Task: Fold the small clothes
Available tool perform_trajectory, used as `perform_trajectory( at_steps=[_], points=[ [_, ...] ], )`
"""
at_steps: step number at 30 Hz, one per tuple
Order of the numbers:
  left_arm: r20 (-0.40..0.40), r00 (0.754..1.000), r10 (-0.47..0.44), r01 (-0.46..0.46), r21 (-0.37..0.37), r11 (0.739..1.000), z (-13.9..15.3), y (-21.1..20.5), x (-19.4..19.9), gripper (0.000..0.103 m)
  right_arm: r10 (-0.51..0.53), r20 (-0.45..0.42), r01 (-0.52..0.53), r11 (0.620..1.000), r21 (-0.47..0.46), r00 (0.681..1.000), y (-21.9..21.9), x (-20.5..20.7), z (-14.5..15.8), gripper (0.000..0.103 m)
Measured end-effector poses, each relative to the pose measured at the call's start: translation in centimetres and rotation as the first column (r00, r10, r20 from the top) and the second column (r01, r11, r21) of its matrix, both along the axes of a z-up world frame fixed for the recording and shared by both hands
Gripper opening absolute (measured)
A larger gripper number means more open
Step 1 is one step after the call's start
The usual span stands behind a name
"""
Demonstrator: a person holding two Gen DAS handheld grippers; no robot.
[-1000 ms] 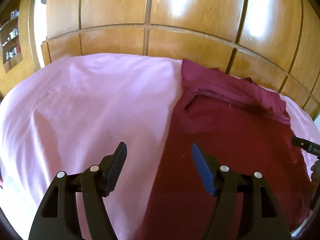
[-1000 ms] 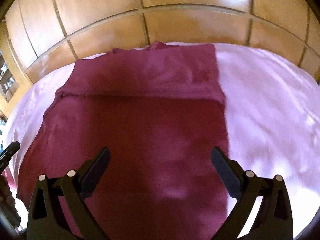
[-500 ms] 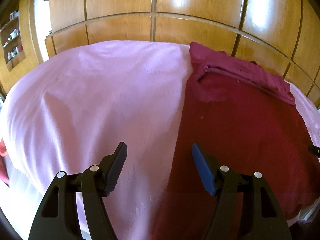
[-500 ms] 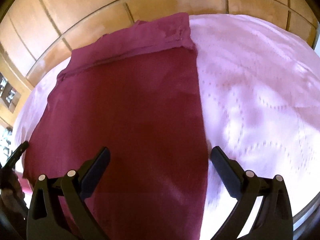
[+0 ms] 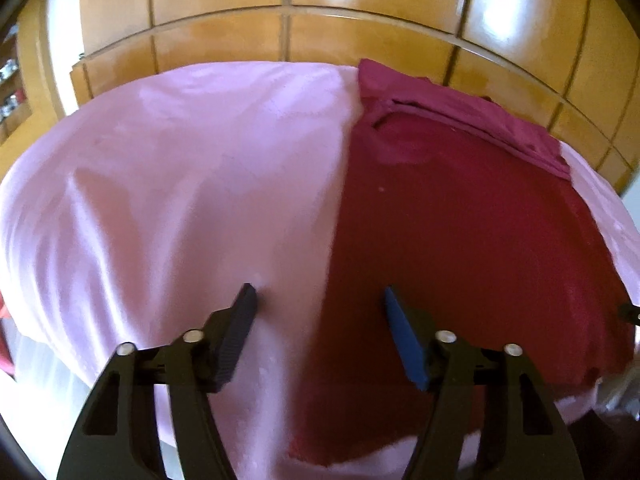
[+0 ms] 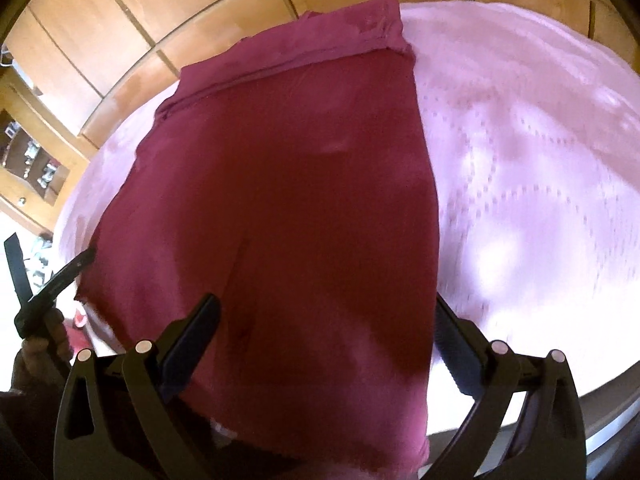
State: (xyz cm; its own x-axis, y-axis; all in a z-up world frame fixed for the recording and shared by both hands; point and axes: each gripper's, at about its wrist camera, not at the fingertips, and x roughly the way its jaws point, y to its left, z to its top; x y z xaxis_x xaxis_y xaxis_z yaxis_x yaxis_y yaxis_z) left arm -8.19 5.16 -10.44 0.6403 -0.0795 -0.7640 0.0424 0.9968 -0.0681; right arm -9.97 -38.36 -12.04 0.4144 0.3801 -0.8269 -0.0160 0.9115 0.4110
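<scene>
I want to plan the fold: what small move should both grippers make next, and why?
Probably lower them onto the shirt's near corners: the left gripper, closing with nothing between its fingers, straddles its left edge; the right gripper stands open over the right edge.

Far side: wooden wardrobe doors (image 5: 360, 20) close behind the bed (image 5: 180, 184) — no passage there.
Bed, left part: bare pink cover, open room.
Bed, right part: maroon garment (image 6: 288, 200) lies flat — low, passable above.

One maroon garment (image 5: 460, 248), one pink bedspread (image 5: 180, 200), two claws, left claw (image 5: 318, 304), right claw (image 6: 326, 316)
</scene>
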Motion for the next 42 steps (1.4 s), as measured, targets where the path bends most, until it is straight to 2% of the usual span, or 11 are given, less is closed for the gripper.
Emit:
perform_trajectory(
  at_steps=[5, 7, 9, 13, 22, 29, 35, 38, 39, 40, 42],
  points=[
    [-0.015, 0.995, -0.098, 0.098, -0.021, 0.995, 0.1, -1.0, -1.4, 0.038, 0.052, -0.02, -0.052, 0.999, 0.002, 0.998, 0.3, -1.4, 0.2, 0.066],
    [-0.022, 0.991, -0.131, 0.13, -0.017, 0.991, 0.0, -1.4, -1.8, 0.016, 0.057, -0.025, -0.057, 0.998, -0.001, 0.998, 0.1, -1.5, 0.3, 0.039],
    [-0.026, 0.989, -0.148, 0.147, -0.015, 0.989, -0.1, -1.5, -1.9, 0.007, 0.061, -0.03, -0.061, 0.998, -0.001, 0.998, -0.1, -1.2, 0.3, 0.016],
    [-0.018, 0.984, -0.175, 0.173, -0.076, 0.982, 0.8, -1.0, -2.0, 0.003, 0.083, -0.008, -0.082, 0.995, 0.048, 0.997, -0.3, -0.9, 1.3, 0.01],
    [0.077, 0.98, -0.185, 0.2, -0.361, 0.911, 5.7, 1.1, 0.1, 0.003, -0.004, 0.116, -0.027, 0.963, 0.267, 0.993, -2.8, 2.6, 4.8, 0.01],
    [0.091, 0.985, -0.146, 0.171, -0.436, 0.883, 7.1, 1.1, 7.3, 0.003, -0.116, 0.121, 0.074, 0.95, 0.304, 0.986, -4.6, 9.2, 4.3, 0.01],
    [0.047, 0.996, -0.081, 0.093, -0.432, 0.897, 6.5, 0.4, 15.4, 0.003, -0.172, 0.085, 0.143, 0.95, 0.278, 0.981, -6.1, 15.7, 2.9, 0.012],
    [0.007, 0.999, -0.038, 0.037, -0.432, 0.901, 6.3, 0.1, 18.7, 0.016, -0.192, 0.079, 0.162, 0.945, 0.284, 0.978, -6.4, 17.4, 2.4, 0.055],
    [0.009, 1.0, -0.017, 0.019, -0.438, 0.899, 6.4, 0.6, 19.3, 0.036, -0.203, 0.084, 0.169, 0.939, 0.301, 0.976, -6.7, 17.6, 2.5, 0.075],
    [0.024, 0.999, 0.026, -0.013, -0.44, 0.898, 6.5, 1.4, 19.4, 0.06, -0.216, 0.093, 0.178, 0.935, 0.307, 0.972, -7.1, 17.6, 2.7, 0.082],
    [0.049, 0.995, 0.085, -0.053, -0.457, 0.888, 6.5, 2.7, 19.2, 0.071, -0.219, 0.112, 0.173, 0.931, 0.32, 0.969, -7.7, 17.0, 3.1, 0.086]
  ],
)
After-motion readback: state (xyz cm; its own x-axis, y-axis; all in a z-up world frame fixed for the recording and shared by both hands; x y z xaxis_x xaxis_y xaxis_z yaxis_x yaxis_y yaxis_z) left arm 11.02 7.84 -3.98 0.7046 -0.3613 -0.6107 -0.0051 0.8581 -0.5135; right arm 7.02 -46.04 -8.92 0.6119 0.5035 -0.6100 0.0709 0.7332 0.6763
